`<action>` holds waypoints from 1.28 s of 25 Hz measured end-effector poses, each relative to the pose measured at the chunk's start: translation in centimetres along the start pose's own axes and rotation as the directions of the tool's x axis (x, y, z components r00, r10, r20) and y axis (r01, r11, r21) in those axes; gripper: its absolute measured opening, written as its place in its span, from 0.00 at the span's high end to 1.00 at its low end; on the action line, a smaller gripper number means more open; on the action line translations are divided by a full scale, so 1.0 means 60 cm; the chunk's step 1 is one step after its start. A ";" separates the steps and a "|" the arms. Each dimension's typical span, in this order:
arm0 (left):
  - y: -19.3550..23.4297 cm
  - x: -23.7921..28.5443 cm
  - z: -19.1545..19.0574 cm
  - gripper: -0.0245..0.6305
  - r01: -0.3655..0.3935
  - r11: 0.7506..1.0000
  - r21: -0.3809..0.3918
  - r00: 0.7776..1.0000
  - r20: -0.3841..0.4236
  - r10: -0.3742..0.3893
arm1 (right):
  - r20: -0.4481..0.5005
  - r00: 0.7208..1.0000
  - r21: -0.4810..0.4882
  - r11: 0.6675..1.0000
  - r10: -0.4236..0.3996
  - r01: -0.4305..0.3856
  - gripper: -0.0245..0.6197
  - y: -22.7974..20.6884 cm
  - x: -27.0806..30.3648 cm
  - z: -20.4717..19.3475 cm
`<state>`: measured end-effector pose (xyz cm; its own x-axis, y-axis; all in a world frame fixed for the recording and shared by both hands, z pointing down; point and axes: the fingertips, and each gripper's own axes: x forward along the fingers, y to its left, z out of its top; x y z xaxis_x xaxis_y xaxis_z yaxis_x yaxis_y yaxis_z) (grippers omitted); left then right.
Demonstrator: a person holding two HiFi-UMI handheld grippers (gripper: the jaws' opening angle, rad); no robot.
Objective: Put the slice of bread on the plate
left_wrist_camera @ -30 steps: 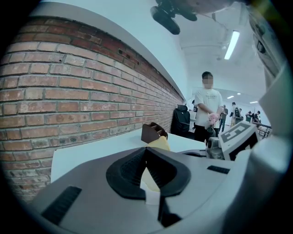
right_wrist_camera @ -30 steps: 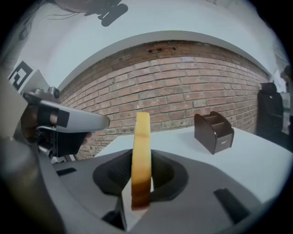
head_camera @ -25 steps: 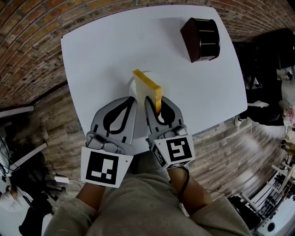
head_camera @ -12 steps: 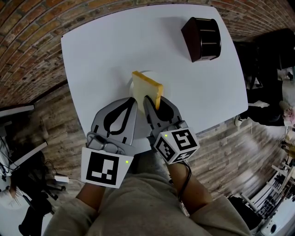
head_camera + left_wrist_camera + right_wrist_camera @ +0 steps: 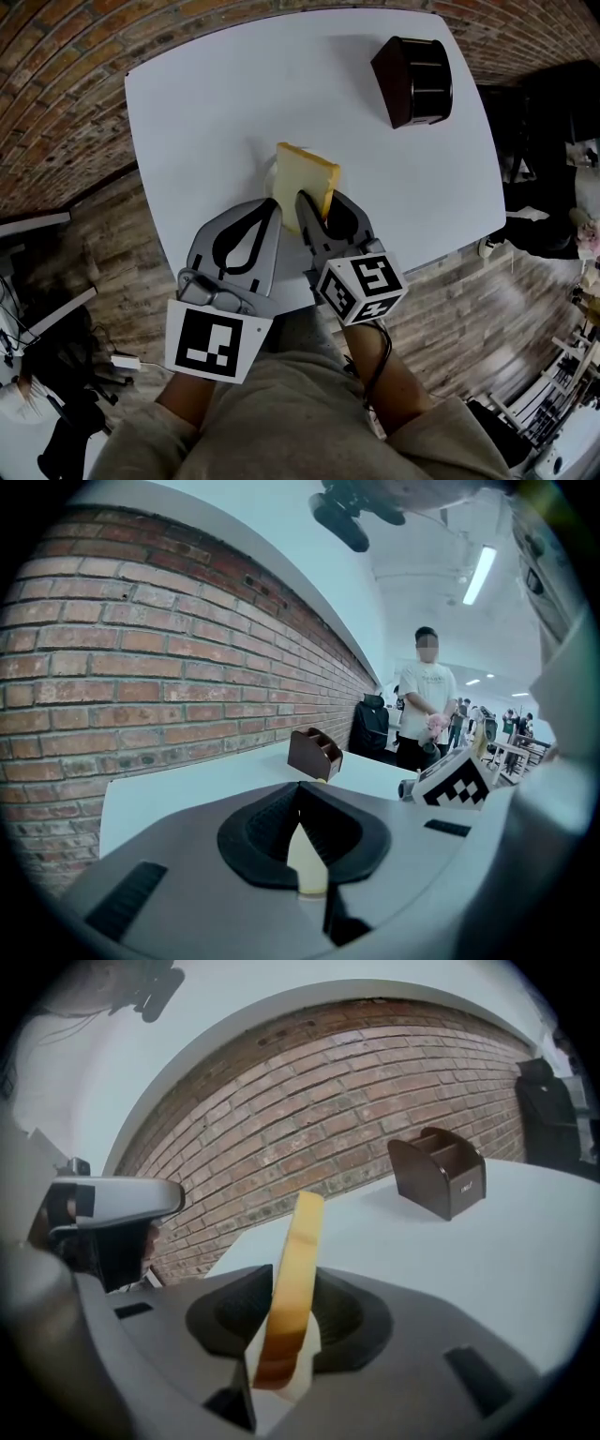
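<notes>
A slice of bread (image 5: 305, 180) with a golden crust leans over the small white plate (image 5: 270, 176) in the middle of the white table (image 5: 206, 103). It stands between the fingers of my right gripper (image 5: 319, 199), whose jaws are opening. In the right gripper view the bread (image 5: 298, 1241) tilts to the right, and a pale gap shows beside it at the pads. My left gripper (image 5: 272, 204) rests just left of the plate with its tips together and nothing held. The bread hides most of the plate.
A dark brown desk organiser (image 5: 414, 80) stands at the table's far right corner. A brick wall lies beyond the far edge. A person (image 5: 427, 705) stands well behind the table in the left gripper view. The table's near edge runs under both grippers.
The bread has tipped from nearly edge-on to showing its broad face. The right gripper has rolled and sunk a little toward the plate. The left gripper has kept still.
</notes>
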<state>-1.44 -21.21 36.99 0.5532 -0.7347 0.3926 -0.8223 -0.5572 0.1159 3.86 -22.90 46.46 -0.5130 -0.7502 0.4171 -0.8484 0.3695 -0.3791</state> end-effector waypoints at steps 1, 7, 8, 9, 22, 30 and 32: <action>0.000 0.000 0.000 0.95 0.000 1.000 0.000 1.000 0.000 0.000 | -0.007 1.000 -0.024 1.000 -0.010 0.010 0.77 -0.001 0.001 -0.001; -0.005 -0.001 0.005 0.95 0.020 1.000 -0.024 0.999 0.028 -0.019 | -0.026 0.996 -0.150 0.986 -0.081 0.076 0.73 -0.004 0.003 -0.004; -0.006 -0.002 0.005 0.95 0.024 0.999 -0.024 0.999 0.030 -0.023 | -0.026 0.995 -0.170 0.982 -0.094 0.088 0.71 -0.006 0.003 -0.003; -0.007 -0.002 0.006 0.95 0.026 0.999 -0.025 0.999 0.031 -0.025 | -0.030 0.994 -0.186 0.978 -0.106 0.098 0.69 -0.007 0.003 -0.003; -0.004 -0.006 0.009 0.95 0.022 0.999 -0.024 0.999 0.039 -0.021 | -0.089 0.968 -0.257 0.945 -0.234 0.205 0.48 -0.040 0.006 -0.021; -0.006 -0.010 0.008 0.95 0.020 0.999 -0.027 0.999 0.038 -0.019 | -0.125 0.955 -0.241 0.942 -0.269 0.233 0.39 -0.051 0.002 -0.038; -0.007 -0.011 0.007 0.95 0.020 0.999 -0.029 0.999 0.040 -0.019 | -0.131 0.952 -0.236 0.941 -0.277 0.242 0.39 -0.053 0.001 -0.041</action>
<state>-1.41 -20.64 36.27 0.5732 -0.7392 0.3536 -0.8147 -0.5602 0.1496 6.23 -22.76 49.75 -0.2702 -0.7447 0.6102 -0.9533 0.2956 -0.0613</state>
